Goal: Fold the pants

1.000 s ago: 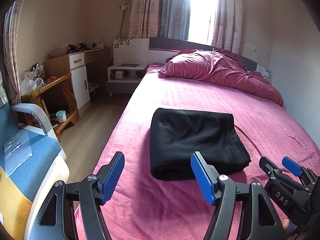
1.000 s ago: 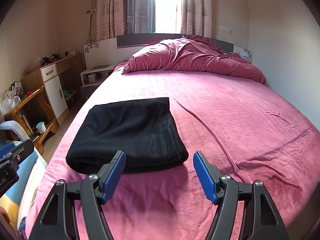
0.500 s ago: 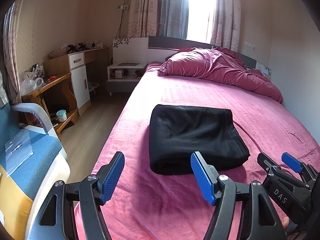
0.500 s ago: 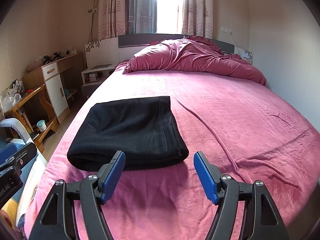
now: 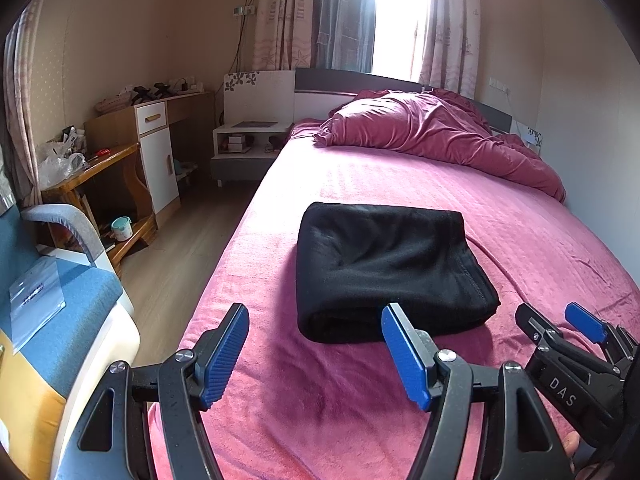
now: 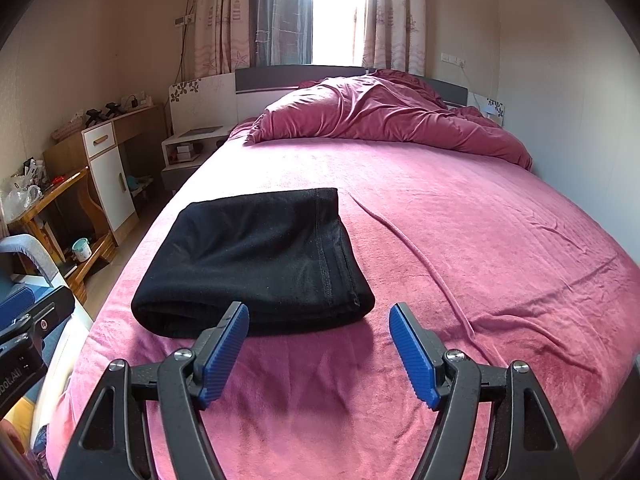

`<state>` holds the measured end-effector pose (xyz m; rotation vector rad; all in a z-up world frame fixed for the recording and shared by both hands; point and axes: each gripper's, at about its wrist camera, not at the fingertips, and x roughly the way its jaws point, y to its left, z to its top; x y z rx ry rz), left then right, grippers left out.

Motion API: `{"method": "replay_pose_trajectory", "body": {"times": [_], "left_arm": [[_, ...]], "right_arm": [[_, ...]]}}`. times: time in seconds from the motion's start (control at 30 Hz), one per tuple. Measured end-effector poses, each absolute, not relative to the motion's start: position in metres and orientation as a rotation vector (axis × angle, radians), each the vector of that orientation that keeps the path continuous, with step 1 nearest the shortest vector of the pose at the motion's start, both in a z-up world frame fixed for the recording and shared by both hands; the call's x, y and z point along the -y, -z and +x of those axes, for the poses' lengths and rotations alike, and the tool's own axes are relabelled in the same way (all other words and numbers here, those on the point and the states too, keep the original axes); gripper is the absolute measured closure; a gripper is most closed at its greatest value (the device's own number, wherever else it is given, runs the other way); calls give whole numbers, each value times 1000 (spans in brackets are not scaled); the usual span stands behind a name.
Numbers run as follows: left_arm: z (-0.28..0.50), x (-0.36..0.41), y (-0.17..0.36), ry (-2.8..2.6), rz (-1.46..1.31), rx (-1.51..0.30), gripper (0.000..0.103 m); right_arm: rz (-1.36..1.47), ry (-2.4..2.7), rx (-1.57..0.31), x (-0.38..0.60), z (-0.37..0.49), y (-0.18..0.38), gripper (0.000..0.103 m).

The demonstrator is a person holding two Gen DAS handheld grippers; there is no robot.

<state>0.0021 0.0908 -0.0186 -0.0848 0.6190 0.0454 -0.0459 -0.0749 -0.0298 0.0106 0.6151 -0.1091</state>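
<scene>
Black pants [image 5: 384, 268] lie folded into a thick rectangle on the pink bed [image 5: 400, 184], near its left edge; they also show in the right wrist view [image 6: 256, 260]. My left gripper [image 5: 316, 352] is open and empty, held above the sheet just short of the pants' near edge. My right gripper [image 6: 320, 352] is open and empty, also just in front of the near edge, toward the pants' right corner. The right gripper shows at the lower right of the left wrist view [image 5: 560, 344].
A bunched pink duvet [image 6: 384, 116] lies at the head of the bed. A blue and white chair [image 5: 60, 304] stands left of the bed, with a wooden desk [image 5: 92, 168], a white cabinet [image 5: 160, 160] and a nightstand [image 5: 248, 140] along the left wall. A wall [image 6: 580, 120] borders the right.
Both grippers have drawn slightly back and up from the folded pants, which appear a little farther away. The pants have not moved. Both grippers stay open.
</scene>
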Motion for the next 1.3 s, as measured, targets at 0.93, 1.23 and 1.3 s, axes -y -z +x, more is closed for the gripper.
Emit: {"method": "replay_pose_trajectory", "body": {"times": [0.93,1.23,1.3], "left_arm": [[1,-90,20,-46,-80,-619,33],[1,-90,20,-45,-77,-624,33],[2,-90,20,-45,-75,-627,33]], "right_arm": [[7,111,-617,76,-49,31,28],[-2,112,-624,75,-48,34,27],[-4,113,-622,74,-48,34,27]]}}
